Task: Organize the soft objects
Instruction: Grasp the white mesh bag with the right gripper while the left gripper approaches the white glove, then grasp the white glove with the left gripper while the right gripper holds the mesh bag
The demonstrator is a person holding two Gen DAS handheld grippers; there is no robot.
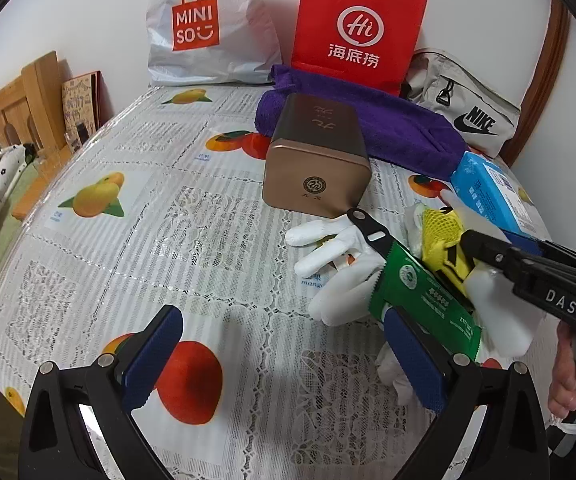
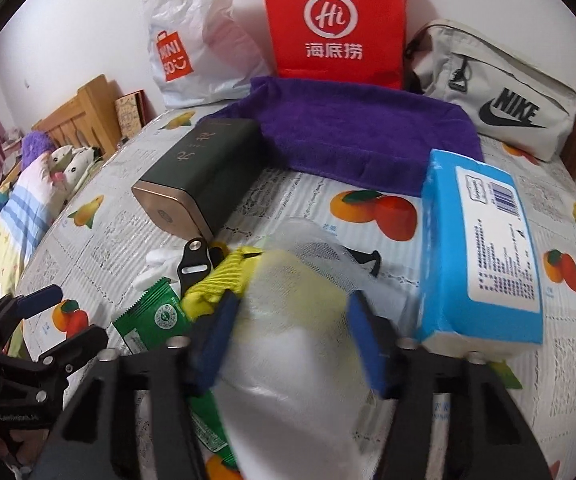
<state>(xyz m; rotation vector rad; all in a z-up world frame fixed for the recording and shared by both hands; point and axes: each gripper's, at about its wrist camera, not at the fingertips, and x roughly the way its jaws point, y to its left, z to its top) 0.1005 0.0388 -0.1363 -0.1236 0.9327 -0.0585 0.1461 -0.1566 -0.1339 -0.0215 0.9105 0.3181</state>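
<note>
A pile of soft items lies on the fruit-print table cover (image 1: 136,240): a white glove (image 1: 328,268), a green sachet (image 1: 420,296), a yellow mesh cloth (image 1: 442,232) and a translucent white pouch (image 2: 300,320). My right gripper (image 2: 292,340) is closed around the white pouch, which fills the gap between its blue pads; it also shows in the left wrist view (image 1: 484,264). My left gripper (image 1: 284,356) is open and empty, its right finger beside the green sachet. A black strap clip (image 1: 368,228) lies on the glove.
A bronze tin (image 1: 316,160) lies in the middle. A folded purple towel (image 1: 400,128) sits behind it. A blue tissue pack (image 2: 484,248) lies at the right. A MINISO bag (image 1: 204,28), a red paper bag (image 1: 356,28) and a Nike bag (image 1: 468,116) stand against the wall.
</note>
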